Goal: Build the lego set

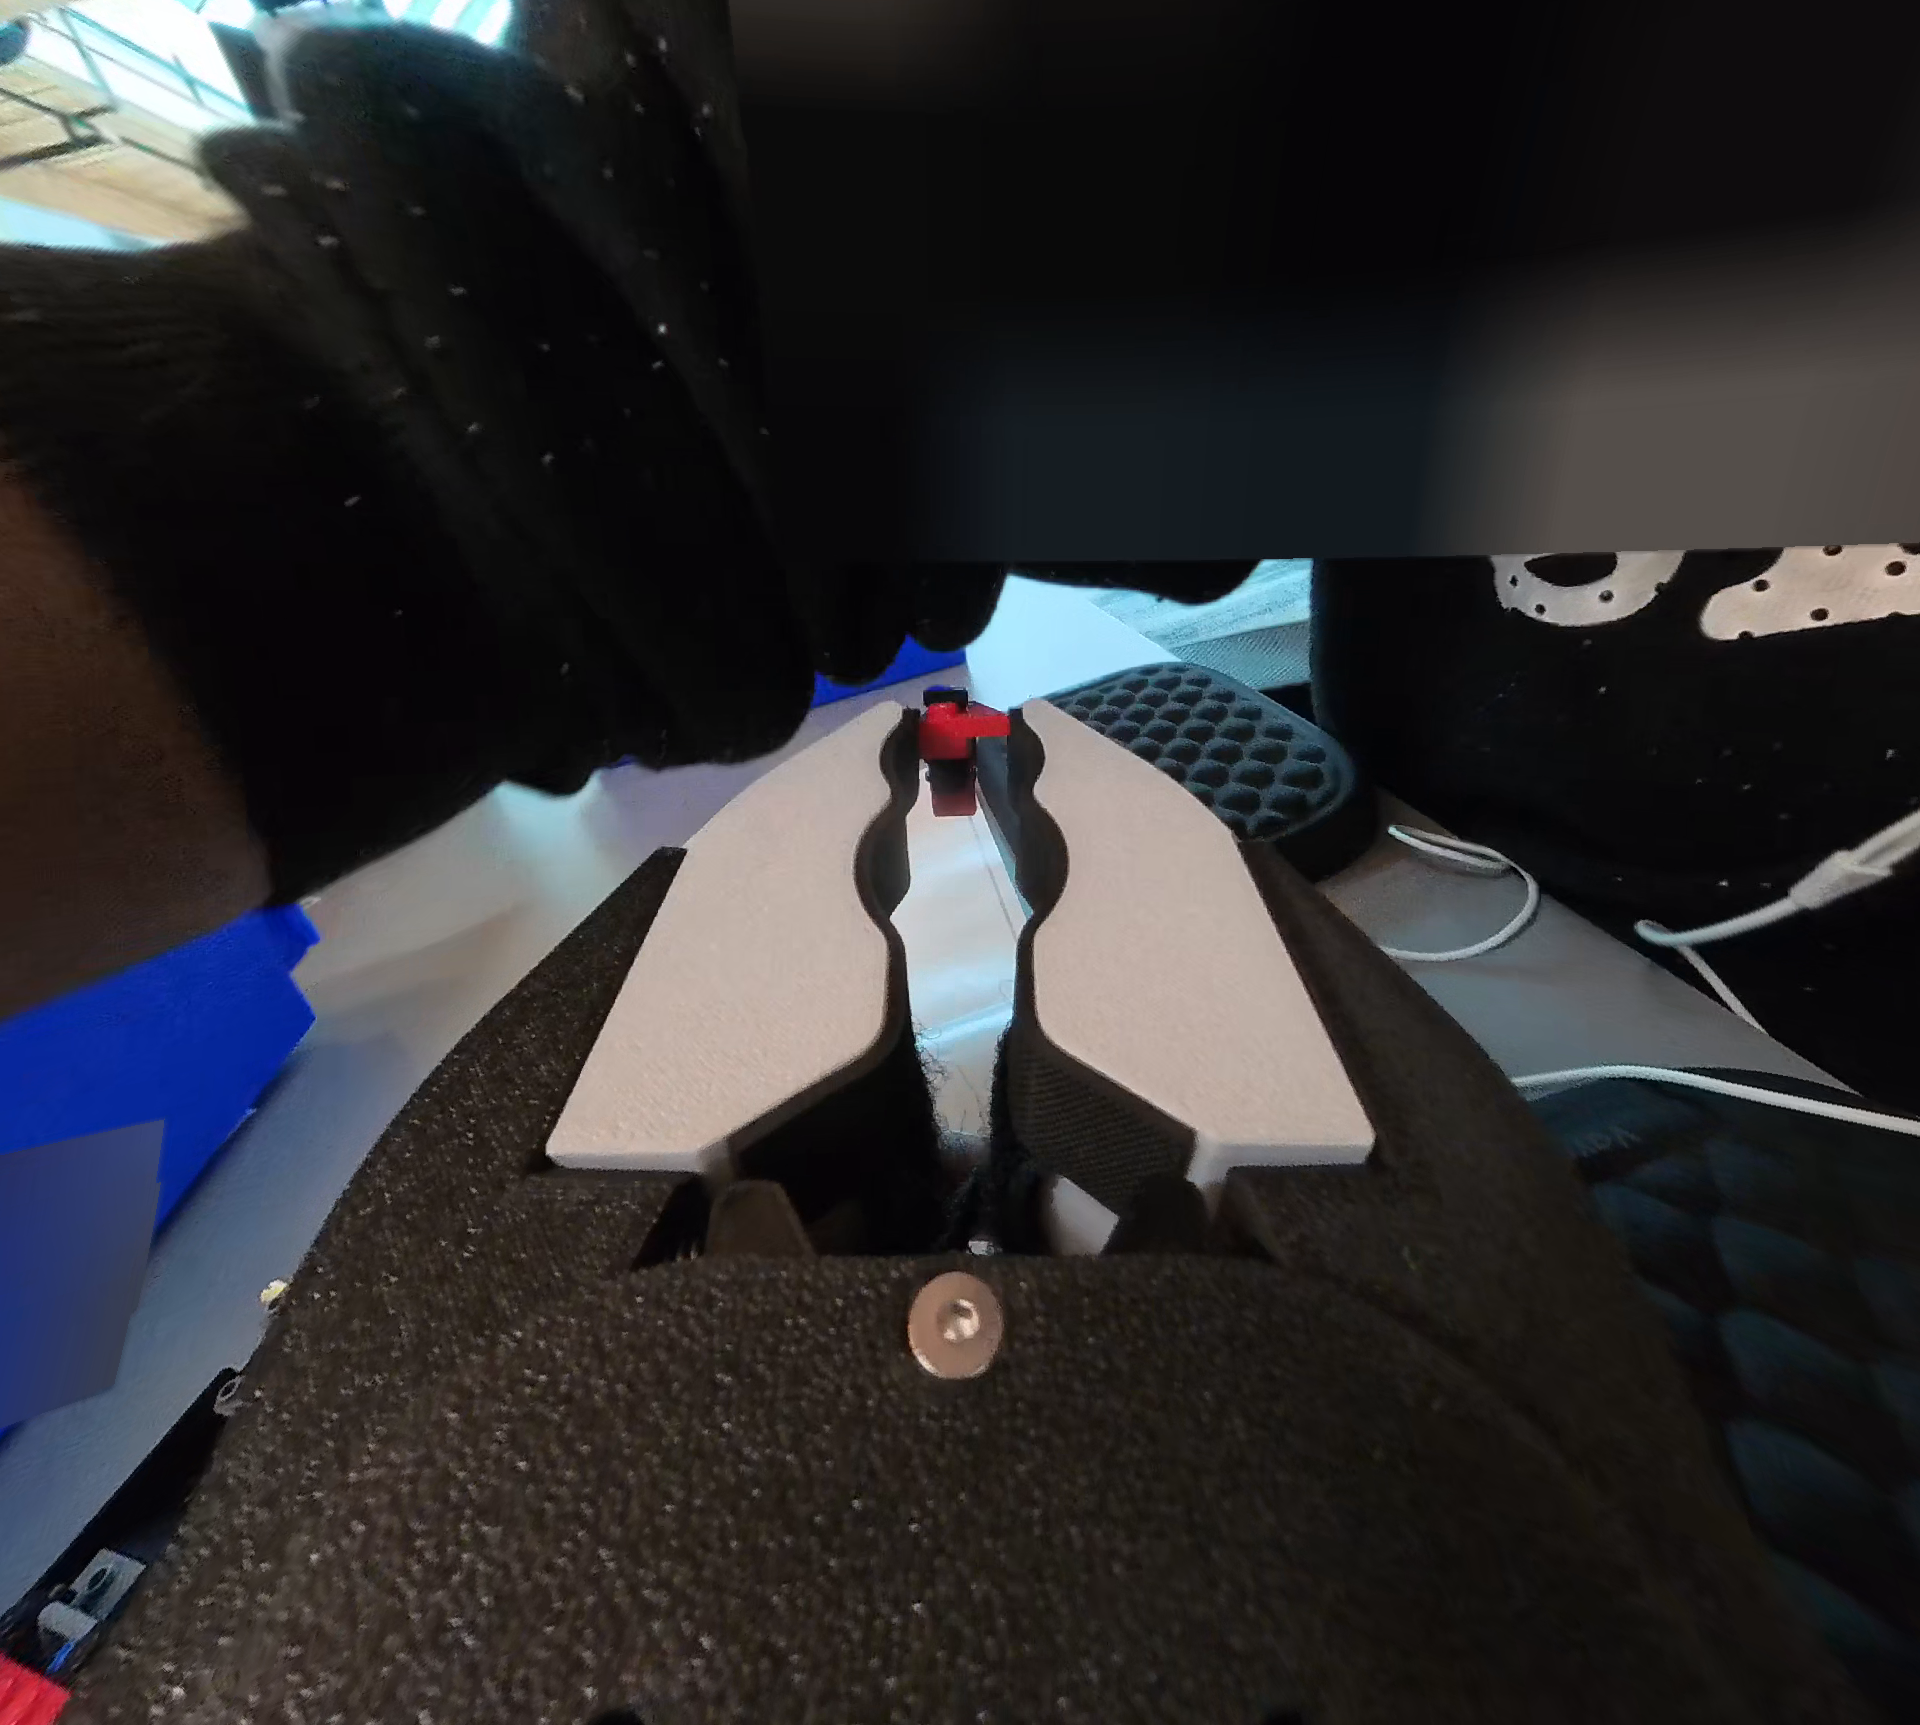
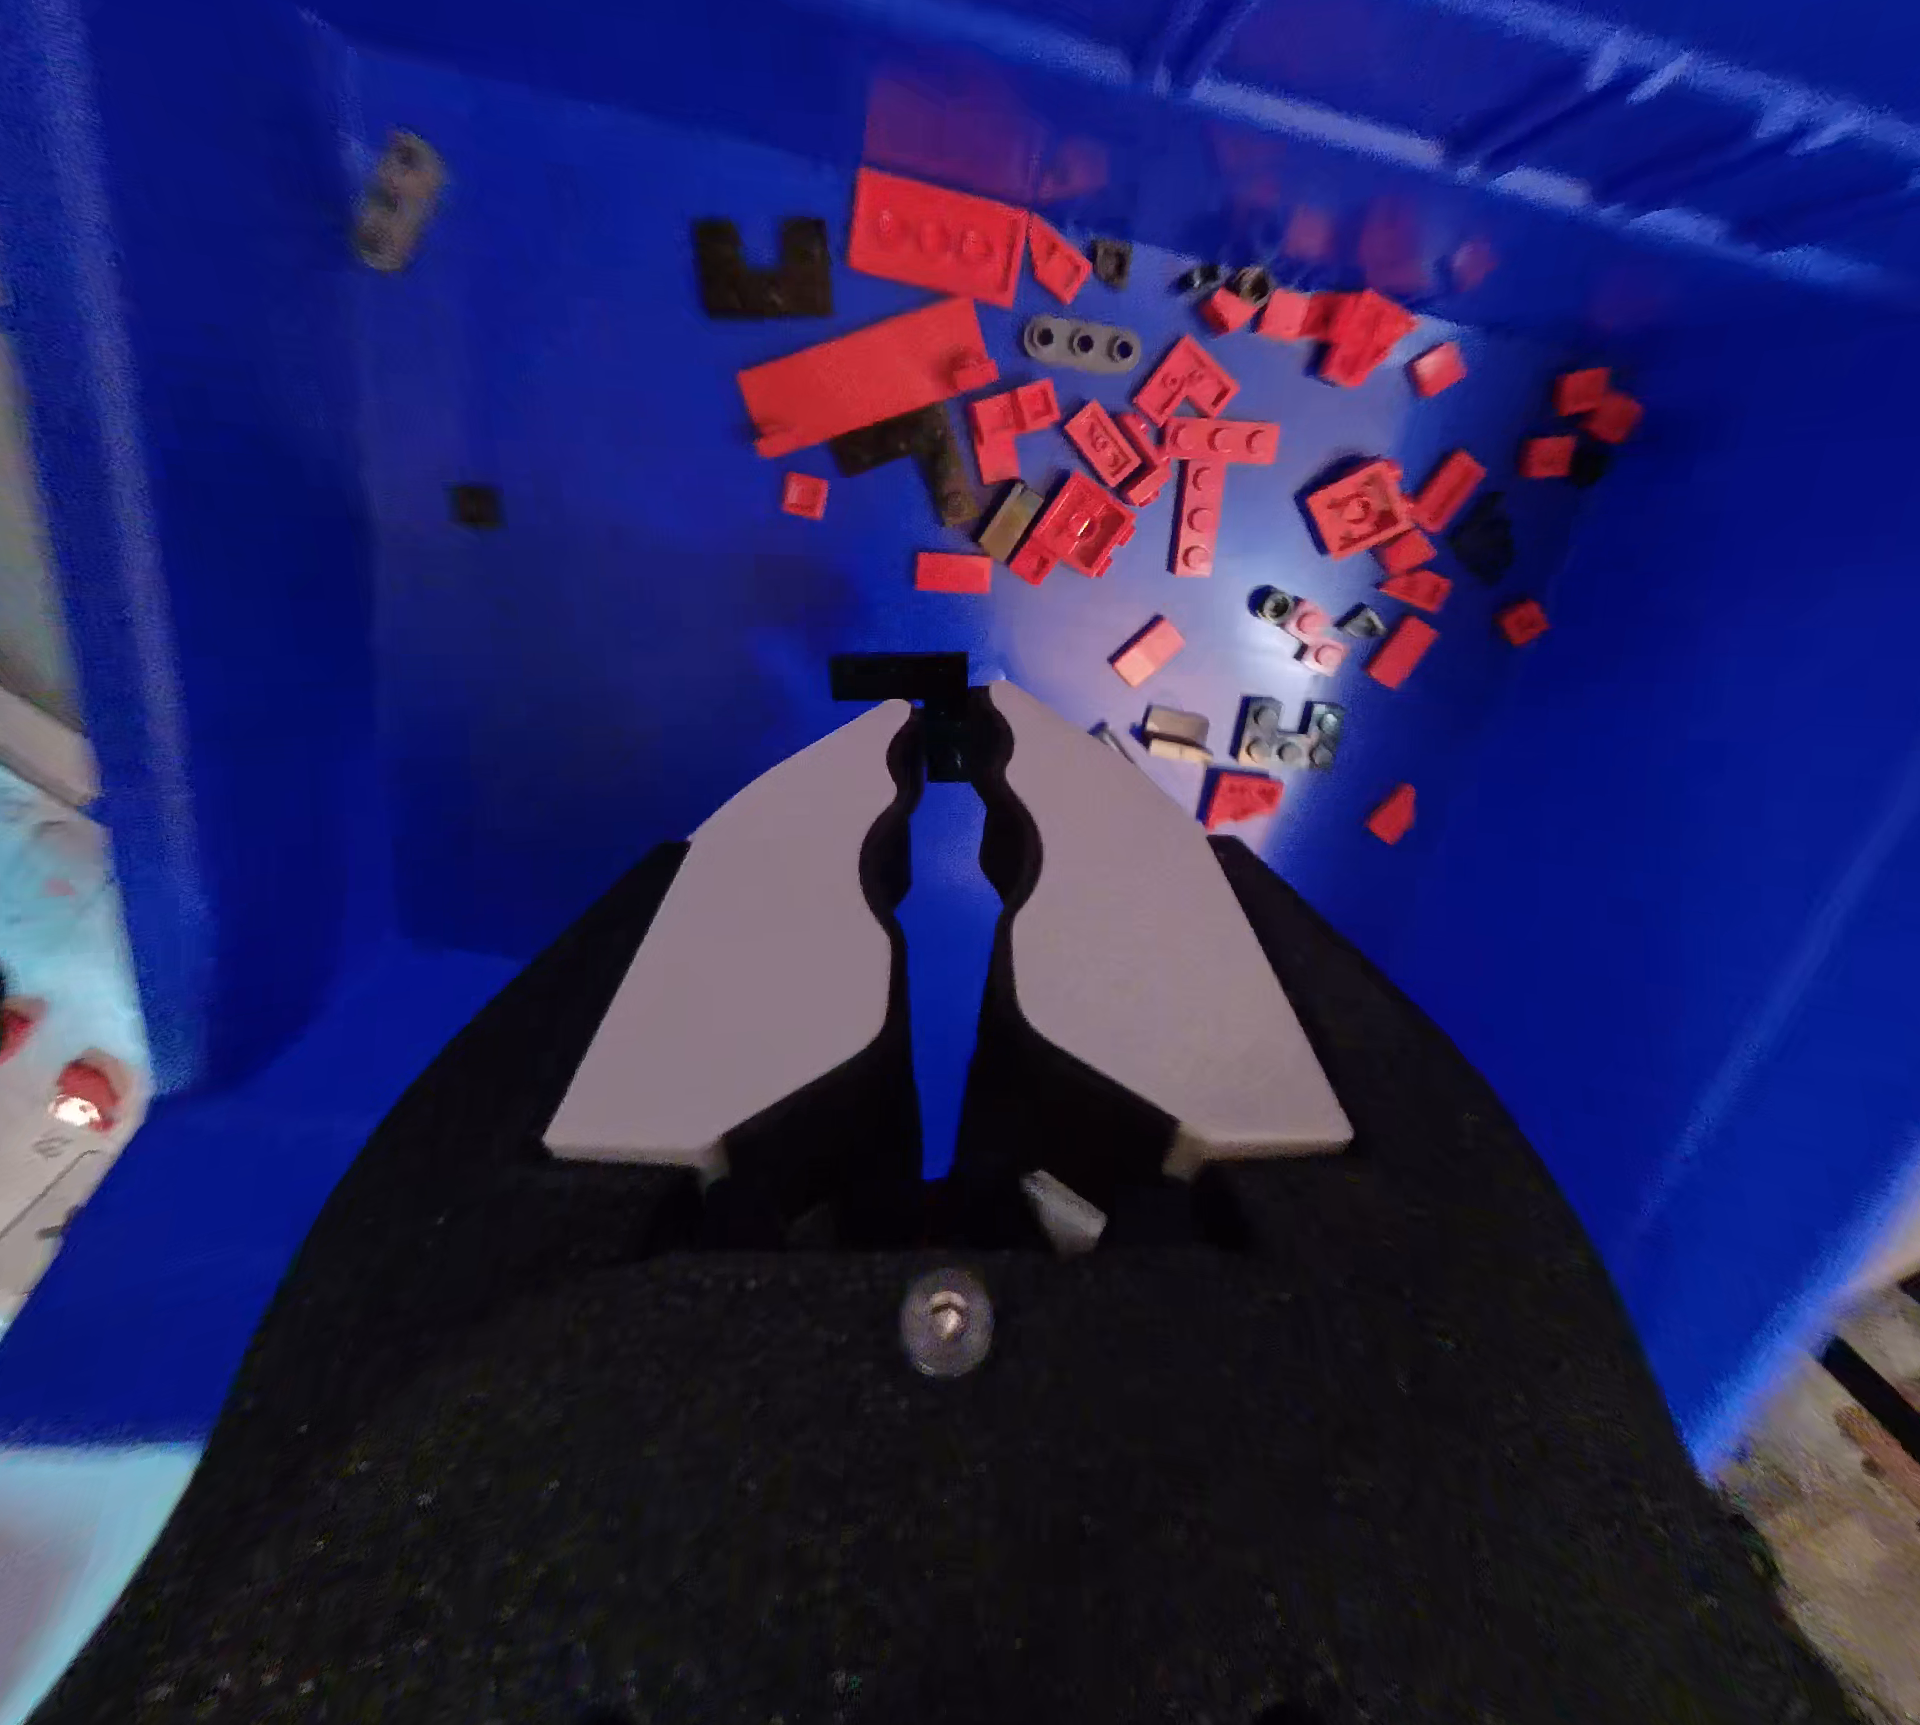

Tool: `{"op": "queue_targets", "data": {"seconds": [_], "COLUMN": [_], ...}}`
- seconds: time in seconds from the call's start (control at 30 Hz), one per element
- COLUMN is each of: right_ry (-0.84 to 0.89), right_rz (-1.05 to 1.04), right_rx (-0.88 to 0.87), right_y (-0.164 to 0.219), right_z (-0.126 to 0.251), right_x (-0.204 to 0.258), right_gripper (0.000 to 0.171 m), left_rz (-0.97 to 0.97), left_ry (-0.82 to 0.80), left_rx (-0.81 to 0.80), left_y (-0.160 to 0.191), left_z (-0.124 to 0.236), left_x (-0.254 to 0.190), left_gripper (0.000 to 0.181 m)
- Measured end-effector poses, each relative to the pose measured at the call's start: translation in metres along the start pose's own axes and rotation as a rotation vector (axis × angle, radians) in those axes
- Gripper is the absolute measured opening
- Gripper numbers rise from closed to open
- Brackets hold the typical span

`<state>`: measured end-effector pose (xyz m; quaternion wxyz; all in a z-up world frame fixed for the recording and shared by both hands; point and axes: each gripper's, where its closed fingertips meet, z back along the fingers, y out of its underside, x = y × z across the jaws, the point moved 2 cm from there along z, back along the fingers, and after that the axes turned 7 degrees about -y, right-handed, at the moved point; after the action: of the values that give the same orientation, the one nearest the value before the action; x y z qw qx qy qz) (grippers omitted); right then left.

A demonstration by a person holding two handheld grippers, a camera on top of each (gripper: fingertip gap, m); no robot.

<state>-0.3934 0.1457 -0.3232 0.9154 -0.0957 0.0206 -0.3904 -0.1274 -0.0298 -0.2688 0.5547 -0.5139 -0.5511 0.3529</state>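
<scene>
No writing, label, number or sign can be read in either view.

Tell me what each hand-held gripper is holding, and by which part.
The left hand-held gripper pinches a small red piece at its fingertips. The right hand-held gripper grips a black T-shaped piece by its stem, above the blue bin.

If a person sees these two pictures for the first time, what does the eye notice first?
In the right wrist view, the blue bin fills the picture, with loose red and black Lego pieces scattered on its floor; the right gripper pinches a black piece. In the left wrist view, the left gripper holds a small red and black assembly beside a black-gloved hand.
</scene>
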Motion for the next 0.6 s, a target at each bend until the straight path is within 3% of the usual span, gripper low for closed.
{"op": "queue_targets", "data": {"seconds": [0.17, 0.3, 0.47, 0.6], "right_ry": [0.173, 0.271, 0.34, 0.31], "right_rz": [-0.034, -0.254, -0.663, -0.843], "right_rx": [-0.149, -0.206, -0.281, -0.309], "right_y": [0.015, 0.073, 0.155, 0.181], "right_z": [0.08, 0.11, 0.089, 0.046], "right_x": [0.055, 0.121, 0.212, 0.277], "right_gripper": [0.008, 0.008, 0.008, 0.008], "left_rz": [0.007, 0.006, 0.007, 0.029], "left_ry": [-0.014, -0.02, -0.016, -0.039], "left_rx": [-0.003, 0.005, 0.026, 0.03], "left_y": [-0.001, 0.0, 0.003, 0.004], "left_z": [0.002, 0.003, 0.002, 0.006], "left_x": [0.003, 0.005, 0.004, 0.01], "left_gripper": [0.015, 0.015, 0.015, 0.015]}}
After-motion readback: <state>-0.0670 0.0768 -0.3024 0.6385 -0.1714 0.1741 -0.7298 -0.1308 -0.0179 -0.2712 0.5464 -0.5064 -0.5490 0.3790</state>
